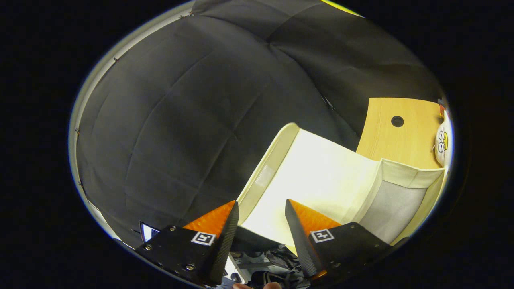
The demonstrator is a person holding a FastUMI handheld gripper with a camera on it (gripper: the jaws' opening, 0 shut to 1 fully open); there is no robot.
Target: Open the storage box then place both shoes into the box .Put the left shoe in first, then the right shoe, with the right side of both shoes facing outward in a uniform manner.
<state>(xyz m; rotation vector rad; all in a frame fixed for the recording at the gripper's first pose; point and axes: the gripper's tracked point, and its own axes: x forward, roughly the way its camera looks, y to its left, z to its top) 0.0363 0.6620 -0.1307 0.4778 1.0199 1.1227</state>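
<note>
Hovering with fingers apart and nothing between them, the gripper (262,218) looks into the cream fabric storage box (405,172), open, just ahead and slightly right. Dark laced shoes (277,261) lie below, behind the fingertips, so the reach goes back down.

The gripper (261,210) is tilted, its two fingers spread well apart with open space between them, pressing on nothing. The left finger (227,237) and right finger (297,237) both reach forward, tips angled slightly toward each other. Just behind and below the fingers, a person's fingertips (273,285) peek in.
</note>
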